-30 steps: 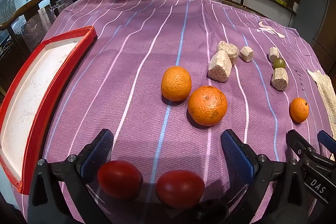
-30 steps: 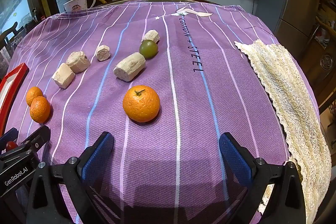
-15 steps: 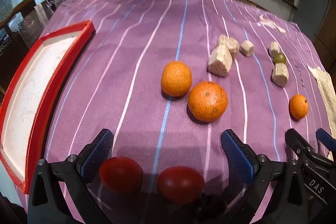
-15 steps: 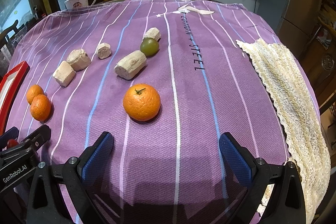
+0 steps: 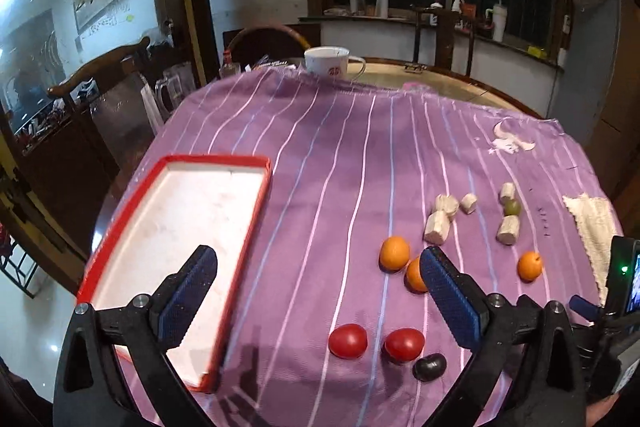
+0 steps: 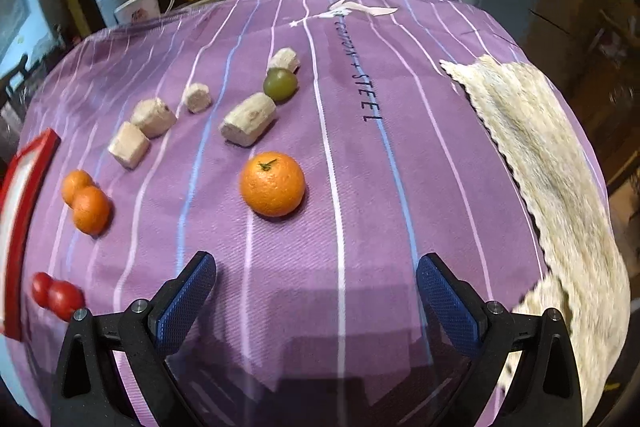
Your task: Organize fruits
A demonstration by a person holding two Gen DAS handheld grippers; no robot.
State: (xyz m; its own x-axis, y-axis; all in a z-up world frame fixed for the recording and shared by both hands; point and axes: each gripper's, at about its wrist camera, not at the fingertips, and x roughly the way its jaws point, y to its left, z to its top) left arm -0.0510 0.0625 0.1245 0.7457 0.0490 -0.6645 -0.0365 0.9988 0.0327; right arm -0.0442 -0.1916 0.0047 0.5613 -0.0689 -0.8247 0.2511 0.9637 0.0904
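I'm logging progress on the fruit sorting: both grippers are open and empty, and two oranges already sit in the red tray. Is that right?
Not quite. The red tray holds no fruit: in the left wrist view its white floor is bare, and the two oranges lie on the purple cloth. The rest holds: the left gripper and right gripper are open and empty.

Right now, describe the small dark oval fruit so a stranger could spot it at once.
Start at the red-rimmed white tray on the purple striped cloth, then look right to the two red tomatoes near the cloth's front edge. The dark oval fruit lies beside the right tomato, the only near-black piece.
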